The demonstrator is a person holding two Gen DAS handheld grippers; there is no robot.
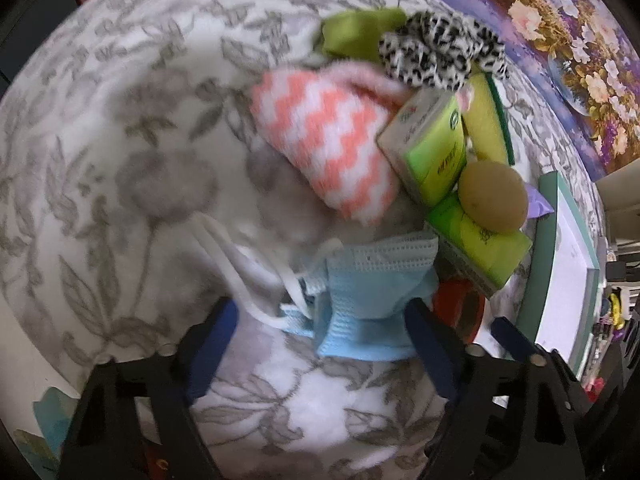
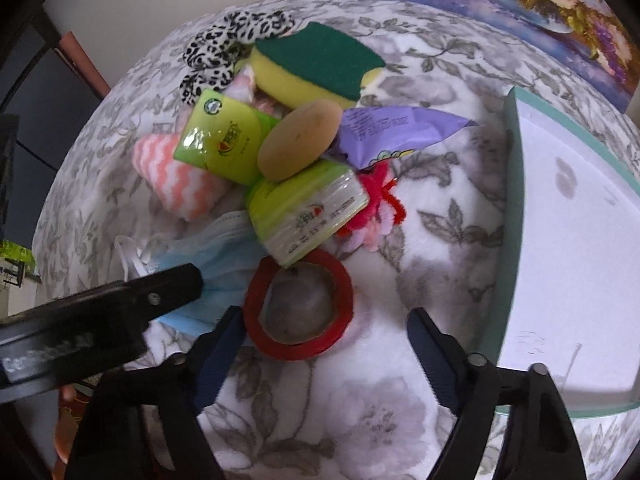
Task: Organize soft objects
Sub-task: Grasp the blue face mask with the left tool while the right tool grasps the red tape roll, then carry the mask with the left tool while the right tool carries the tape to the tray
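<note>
Grippers (image 1: 322, 320) (image 2: 326, 334) gape over blue mask (image 1: 360, 300) and red ring (image 2: 298, 308).

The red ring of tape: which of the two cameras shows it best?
The right wrist view. There the red tape ring lies whole on the flowered blanket, just ahead of the right gripper. In the left wrist view only a red sliver shows, behind the left gripper's finger and under a green tissue pack.

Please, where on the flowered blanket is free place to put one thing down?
Free: the blanket left of the striped sock, and the strip between the red ring and the box. Crowded: the pile around the tissue packs.
</note>
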